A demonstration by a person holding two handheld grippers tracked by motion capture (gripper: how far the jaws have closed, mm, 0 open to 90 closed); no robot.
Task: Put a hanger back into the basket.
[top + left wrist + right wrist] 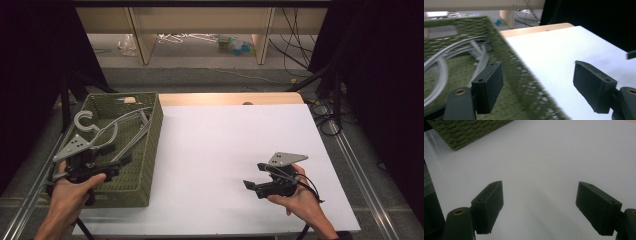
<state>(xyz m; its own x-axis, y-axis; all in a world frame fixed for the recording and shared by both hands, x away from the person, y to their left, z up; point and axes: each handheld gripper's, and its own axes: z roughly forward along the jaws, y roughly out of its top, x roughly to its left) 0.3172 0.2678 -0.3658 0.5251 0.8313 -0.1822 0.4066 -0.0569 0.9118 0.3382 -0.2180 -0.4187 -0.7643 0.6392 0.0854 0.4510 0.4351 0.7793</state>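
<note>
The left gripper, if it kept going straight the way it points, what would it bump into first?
Most likely the basket's right wall: in the left gripper view its green rim runs between the open jaws of the left gripper. The grey hangers lie off to one side, inside the basket. Depth is hard to judge, so it might pass just above the rim.

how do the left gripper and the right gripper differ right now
The left gripper is over the green basket with the grey hangers in it; the right gripper is over the bare white table. The left gripper's jaws straddle the basket's wall; the right gripper's have nothing between them. Both are open and hold nothing.
</note>
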